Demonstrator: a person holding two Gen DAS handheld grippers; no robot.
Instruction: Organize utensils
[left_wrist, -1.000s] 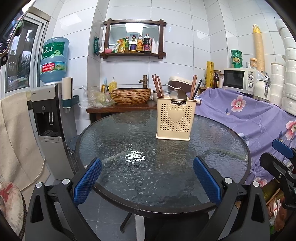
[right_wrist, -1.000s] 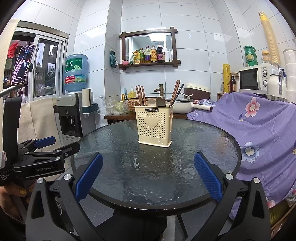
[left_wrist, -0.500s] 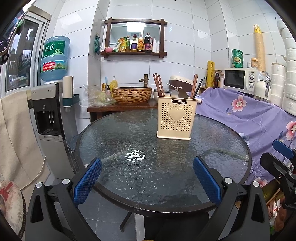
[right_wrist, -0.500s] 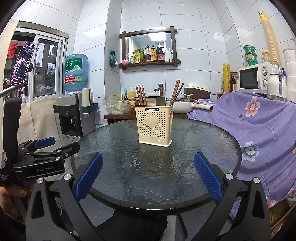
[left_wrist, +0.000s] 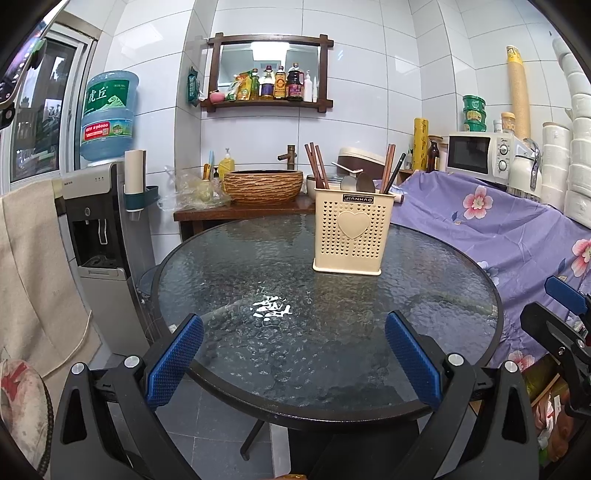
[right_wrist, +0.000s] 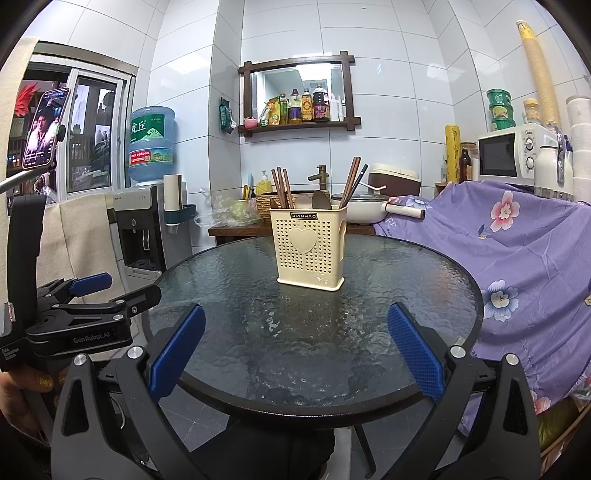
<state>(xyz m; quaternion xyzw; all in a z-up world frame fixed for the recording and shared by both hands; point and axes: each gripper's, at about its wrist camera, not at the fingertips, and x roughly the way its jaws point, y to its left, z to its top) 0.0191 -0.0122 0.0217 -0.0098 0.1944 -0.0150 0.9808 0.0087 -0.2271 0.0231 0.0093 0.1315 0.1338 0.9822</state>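
Left gripper (left_wrist: 293, 354): fingers spread wide, nothing between them, held low at the near edge of the desk (left_wrist: 229, 258).
Right gripper (right_wrist: 295, 345): fingers likewise spread wide and empty, near the desk's near edge, aimed at the holder.
Holder (left_wrist: 349, 236): cream perforated box with a heart on its front, upright on the far half of the round glass desk, right of centre in the left wrist view.
Utensils: brown chopsticks (left_wrist: 317, 166) leaning at the left side of the holder, more chopsticks and a dark stick (left_wrist: 391, 168) at the right, two spoons (left_wrist: 356, 182) in the middle; all standing inside already.
Desk surface: no loose utensil visible on the glass in either view.
Just changed: almost nothing; only a slight drift in the left wrist view, the holder sitting a touch higher in frame than a second ago.
Versus earlier frame: right wrist view practically the same; fingers as wide as before; holder and contents unmoved.
Meaning for the task: probably finished, or paused before any re-sorting; neither gripper committed to a reach.
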